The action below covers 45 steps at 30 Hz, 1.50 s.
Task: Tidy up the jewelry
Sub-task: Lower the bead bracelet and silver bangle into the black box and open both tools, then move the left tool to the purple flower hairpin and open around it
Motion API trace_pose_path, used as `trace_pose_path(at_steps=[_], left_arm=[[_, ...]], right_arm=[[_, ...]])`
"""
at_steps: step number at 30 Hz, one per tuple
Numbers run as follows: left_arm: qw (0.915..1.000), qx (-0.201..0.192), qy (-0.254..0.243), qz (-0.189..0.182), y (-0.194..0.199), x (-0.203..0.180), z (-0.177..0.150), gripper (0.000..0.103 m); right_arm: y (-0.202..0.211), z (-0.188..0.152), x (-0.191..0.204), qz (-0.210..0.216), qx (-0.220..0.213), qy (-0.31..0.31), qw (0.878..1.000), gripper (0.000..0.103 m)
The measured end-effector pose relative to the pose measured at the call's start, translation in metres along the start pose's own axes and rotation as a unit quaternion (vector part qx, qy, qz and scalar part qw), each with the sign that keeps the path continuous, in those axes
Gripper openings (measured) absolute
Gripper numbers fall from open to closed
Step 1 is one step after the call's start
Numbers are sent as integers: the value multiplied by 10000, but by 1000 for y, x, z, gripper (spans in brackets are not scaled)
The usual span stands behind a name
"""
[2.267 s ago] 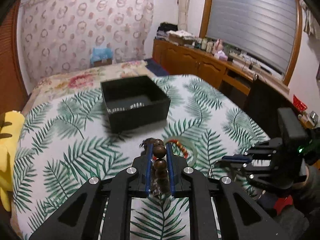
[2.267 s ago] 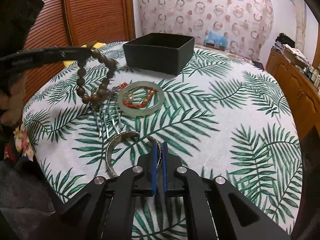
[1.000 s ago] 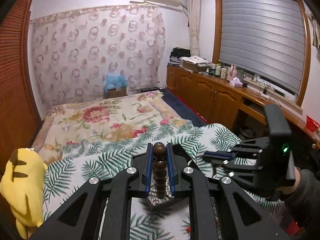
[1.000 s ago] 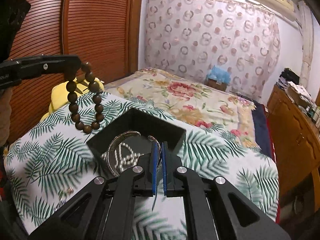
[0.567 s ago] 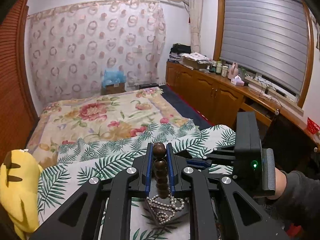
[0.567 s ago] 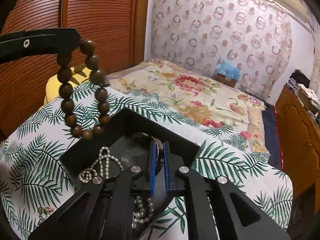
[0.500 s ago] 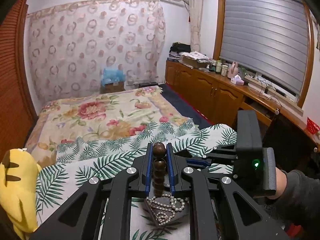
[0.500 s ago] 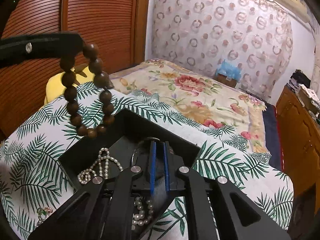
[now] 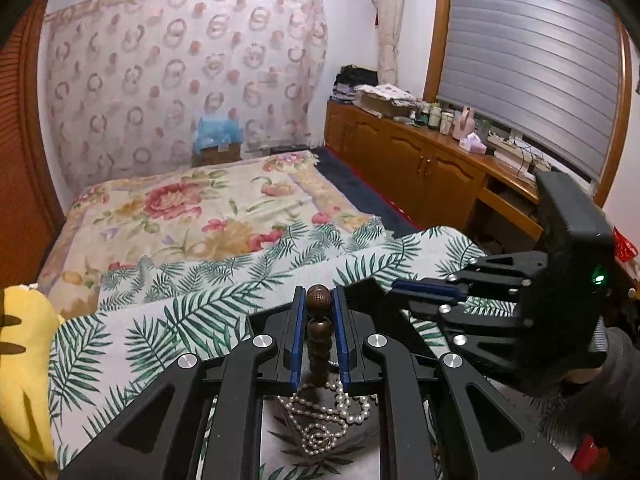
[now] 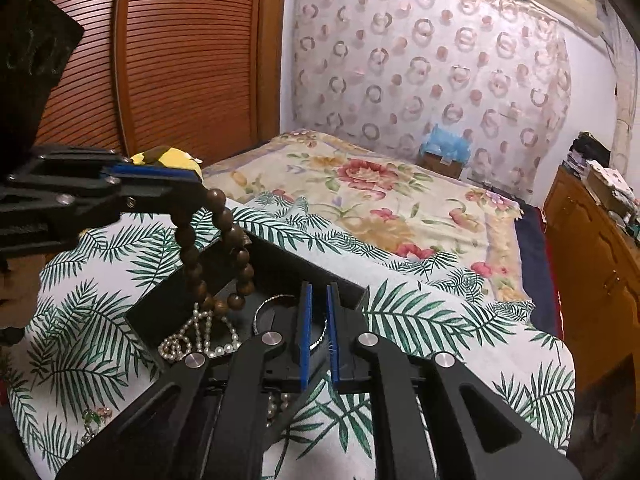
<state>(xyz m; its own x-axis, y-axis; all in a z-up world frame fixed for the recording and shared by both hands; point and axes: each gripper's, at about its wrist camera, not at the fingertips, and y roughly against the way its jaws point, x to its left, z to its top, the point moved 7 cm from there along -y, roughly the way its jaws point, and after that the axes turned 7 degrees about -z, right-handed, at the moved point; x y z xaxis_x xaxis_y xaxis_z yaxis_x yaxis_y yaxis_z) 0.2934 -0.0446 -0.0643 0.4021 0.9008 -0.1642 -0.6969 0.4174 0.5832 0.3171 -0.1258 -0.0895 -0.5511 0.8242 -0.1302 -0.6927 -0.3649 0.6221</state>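
My left gripper (image 9: 318,300) is shut on a brown wooden bead bracelet (image 9: 319,330), which hangs over the open black box (image 10: 276,264). In the right wrist view the left gripper (image 10: 188,190) holds the bracelet (image 10: 236,248), whose lowest beads dip into the box beside a pearl necklace (image 10: 196,336). The pearls also show in the left wrist view (image 9: 328,412). My right gripper (image 10: 317,292) is slightly open above the box, and a silver bangle (image 10: 272,302) lies in the box under its tips. The right gripper also shows in the left wrist view (image 9: 400,288).
The box sits on a table with a palm-leaf cloth (image 10: 440,320). A small jewelry piece (image 10: 96,416) lies on the cloth at lower left. A yellow plush toy (image 9: 24,360) sits at the left. A flowered bed (image 9: 192,208) and wooden cabinets (image 9: 420,164) lie beyond.
Both grippers moved from the loose jewelry to over the box. The right gripper opened and let the silver bangle drop into it. The left gripper lowered the bead bracelet toward the pearls.
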Motion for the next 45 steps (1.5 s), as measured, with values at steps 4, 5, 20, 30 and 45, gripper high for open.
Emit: trace_pose_path(at_steps=[4,5,20,30,45], left_arm=[[10000,29,62,-19,2,-2,-11,29],[10000,42,69,-7,3,-3,-14,30],[9992,73,232,310,37,-5,-76,81],[9985,252,279,403,56,-10,-114,82],[9980,465,262,341,66,-38,-153,82]], right_arm=[[10,-6,6,5,1,7,10000,9],[13,-8,7,16,-5,-5,10000,9],[60,-54,32,115,122,-244,9996,9],[63,-97,46,143,522,-372,9978,23],[58,-130,55,232,985,-341,9943,15]])
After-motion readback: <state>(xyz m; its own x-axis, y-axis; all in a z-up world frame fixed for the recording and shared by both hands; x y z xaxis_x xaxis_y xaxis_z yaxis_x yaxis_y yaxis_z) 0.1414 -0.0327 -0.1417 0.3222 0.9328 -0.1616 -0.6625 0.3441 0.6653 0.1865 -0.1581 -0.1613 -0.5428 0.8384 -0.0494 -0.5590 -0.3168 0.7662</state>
